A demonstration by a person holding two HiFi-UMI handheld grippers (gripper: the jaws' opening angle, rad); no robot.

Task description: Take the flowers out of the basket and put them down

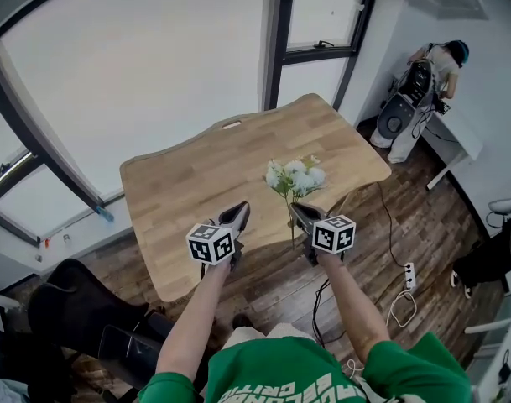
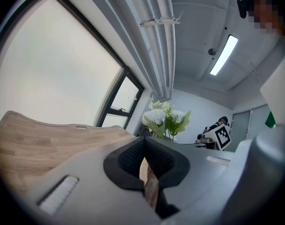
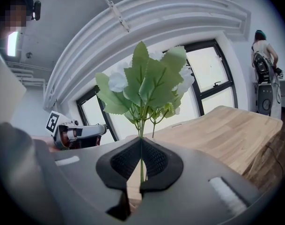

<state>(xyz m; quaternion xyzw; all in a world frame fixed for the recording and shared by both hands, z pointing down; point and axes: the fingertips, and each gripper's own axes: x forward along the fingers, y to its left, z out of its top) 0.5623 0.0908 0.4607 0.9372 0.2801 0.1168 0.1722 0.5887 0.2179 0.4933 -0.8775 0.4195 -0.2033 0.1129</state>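
A bunch of white flowers with green leaves stands upright over the near part of the wooden table. My right gripper is shut on its thin green stem, which runs down between the pads. In the right gripper view the leaves and blooms rise straight above the jaws. My left gripper hovers level with it at the table's near edge, a short way to the left; its jaws are shut with nothing in them. The left gripper view has the flowers to its right. No basket is in view.
The tabletop has a slot handle near its far edge. Large windows run behind it. A person stands at a white desk at the back right. A power strip and cables lie on the floor; a black chair is at lower left.
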